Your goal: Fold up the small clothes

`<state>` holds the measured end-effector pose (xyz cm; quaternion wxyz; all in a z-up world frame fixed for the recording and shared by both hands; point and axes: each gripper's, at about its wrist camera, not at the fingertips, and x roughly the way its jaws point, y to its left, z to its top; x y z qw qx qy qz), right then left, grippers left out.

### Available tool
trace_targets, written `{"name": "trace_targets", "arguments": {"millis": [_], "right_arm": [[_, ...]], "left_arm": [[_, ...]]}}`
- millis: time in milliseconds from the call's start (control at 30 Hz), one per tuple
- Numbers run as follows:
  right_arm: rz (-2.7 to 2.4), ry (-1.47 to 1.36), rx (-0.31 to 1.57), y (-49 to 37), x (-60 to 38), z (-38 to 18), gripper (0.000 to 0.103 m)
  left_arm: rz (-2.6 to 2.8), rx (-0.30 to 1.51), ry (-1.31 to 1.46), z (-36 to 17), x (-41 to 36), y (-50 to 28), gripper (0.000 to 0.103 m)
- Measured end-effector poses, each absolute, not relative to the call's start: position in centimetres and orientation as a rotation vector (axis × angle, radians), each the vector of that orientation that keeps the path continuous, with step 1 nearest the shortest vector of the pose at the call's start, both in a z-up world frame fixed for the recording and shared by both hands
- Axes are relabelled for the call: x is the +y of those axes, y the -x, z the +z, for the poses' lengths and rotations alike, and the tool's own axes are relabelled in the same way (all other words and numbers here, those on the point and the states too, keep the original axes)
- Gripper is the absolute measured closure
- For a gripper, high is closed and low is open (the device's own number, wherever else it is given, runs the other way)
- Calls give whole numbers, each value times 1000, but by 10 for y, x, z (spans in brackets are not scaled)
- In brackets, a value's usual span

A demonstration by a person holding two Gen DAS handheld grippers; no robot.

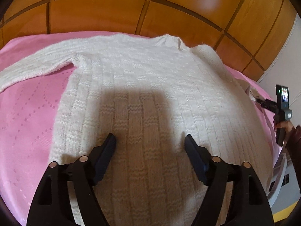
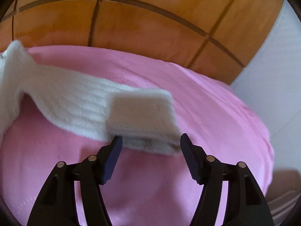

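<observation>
A white knitted sweater point(image 1: 143, 86) lies flat on a pink bedspread point(image 1: 28, 116), collar at the far end, left sleeve stretched out to the left. My left gripper point(image 1: 150, 138) is open and empty, hovering over the sweater's lower body. In the right wrist view the sweater's right sleeve point(image 2: 71, 101) runs from the left, its cuff point(image 2: 143, 113) folded back. My right gripper point(image 2: 151, 138) is open, its jaws on either side of the cuff's near edge, not closed on it. The right gripper also shows in the left wrist view point(image 1: 267, 103) at the sweater's right edge.
A wooden panelled headboard point(image 1: 150, 13) stands behind the bed. A white wall point(image 2: 272, 75) is at the right. The bed's right edge point(image 2: 267, 131) drops off beyond the sleeve. Bare pink bedspread point(image 2: 150, 188) lies under the right gripper.
</observation>
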<state>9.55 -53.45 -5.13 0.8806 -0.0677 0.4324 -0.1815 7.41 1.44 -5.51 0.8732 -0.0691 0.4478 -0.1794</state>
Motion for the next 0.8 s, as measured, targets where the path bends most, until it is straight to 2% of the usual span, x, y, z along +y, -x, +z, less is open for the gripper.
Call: {"name": "trace_targets", "arguments": {"millis": [33,100,133,433,600,800], "right_arm": [[-369,118,910,-99,-536,-51,46],[-368,48,937,-105,-545,-51,92],[-393,-12,927,-105,-555,-47,95],[-736,-403,765,-60,-654,-13,98],[-992,-429,825,-24,-692,-23,99],[-866,-423,786,-35,-672,-12,99]], "left_arm": [[-373,935,135,-55,12,-74,25],[-366,931,114,-56,10,-73,24],[-363,930,112,-56,9,-73,24],[-370,929,116,-56,11,-74,22],[-381,923,121,-57,13,-72,22],[-392,934,178,-52,22,-69,22]]}}
